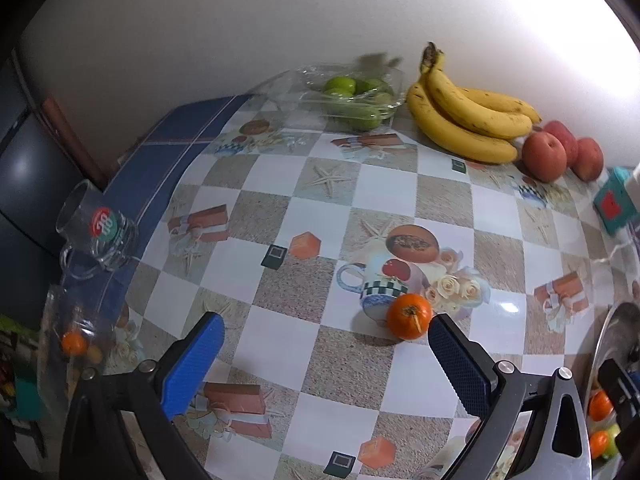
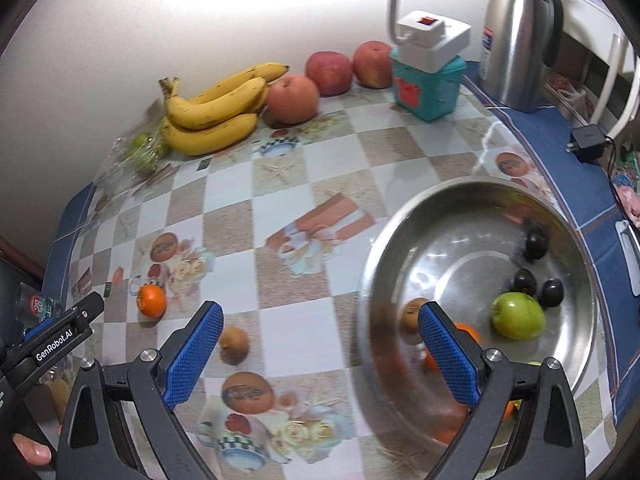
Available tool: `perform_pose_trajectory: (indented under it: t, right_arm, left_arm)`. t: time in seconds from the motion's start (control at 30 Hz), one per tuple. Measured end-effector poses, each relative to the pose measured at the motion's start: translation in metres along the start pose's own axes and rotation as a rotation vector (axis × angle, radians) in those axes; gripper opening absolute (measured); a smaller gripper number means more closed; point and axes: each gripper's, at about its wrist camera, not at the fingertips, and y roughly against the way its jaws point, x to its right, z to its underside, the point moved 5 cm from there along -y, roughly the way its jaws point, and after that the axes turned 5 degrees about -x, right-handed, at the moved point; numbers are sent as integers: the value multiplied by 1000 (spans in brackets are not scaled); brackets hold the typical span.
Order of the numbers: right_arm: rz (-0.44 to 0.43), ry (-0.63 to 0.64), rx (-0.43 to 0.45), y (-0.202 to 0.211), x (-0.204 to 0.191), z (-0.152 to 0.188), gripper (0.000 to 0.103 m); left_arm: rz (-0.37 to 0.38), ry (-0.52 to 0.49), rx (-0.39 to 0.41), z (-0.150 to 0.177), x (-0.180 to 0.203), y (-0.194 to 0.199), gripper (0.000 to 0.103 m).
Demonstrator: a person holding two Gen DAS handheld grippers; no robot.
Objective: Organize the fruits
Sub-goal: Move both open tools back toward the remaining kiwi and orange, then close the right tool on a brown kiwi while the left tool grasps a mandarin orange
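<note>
A small orange mandarin point(image 1: 409, 316) lies on the patterned tablecloth, just beyond the right fingertip of my open, empty left gripper point(image 1: 324, 338). The right wrist view shows it too point(image 2: 151, 300), with the left gripper point(image 2: 86, 312) beside it. My right gripper point(image 2: 320, 326) is open and empty above the table, its right finger over the rim of a steel bowl point(image 2: 400, 240). The bowl holds a green apple point(image 2: 518, 315), three dark plums point(image 2: 535, 243), an orange fruit point(image 2: 466, 334) and a brown fruit point(image 2: 412, 314). A brown kiwi-like fruit point(image 2: 235, 343) lies on the cloth near the right gripper's left finger.
Bananas point(image 1: 464, 116), red apples point(image 1: 546, 156) and a clear tray of green fruit point(image 1: 352, 96) line the wall. A glass mug point(image 1: 96, 228) stands at the table's left edge. A teal box with a white lamp base point(image 2: 430, 76), a steel thermos point(image 2: 516, 36) and a charger point(image 2: 588, 140) stand at the right.
</note>
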Motion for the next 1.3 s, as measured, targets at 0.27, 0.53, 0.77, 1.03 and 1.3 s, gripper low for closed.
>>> perform_pose_trajectory:
  t: [0.27,0.53,0.77,1.03,1.3]
  right_arm:
    - [-51,0,-31,-12,-30,-3,98]
    - [-60,35,-97,-37,-47,1,98]
    - [-41,55,-166,-59,-49,11,98]
    - [-33,89,-224,-77,-57,23,98]
    - [-26,107,-228,-79,-63,27,97]
  left_arm:
    - [64,11,-37,-2,1,-12,103]
    - [89,24,-83,-3,5,-28,103]
    - [134,23,-123,1,17,-43,103]
    - [141,22,-163,5,24,-60,103]
    - [151,3,-153,5,31,-64,102]
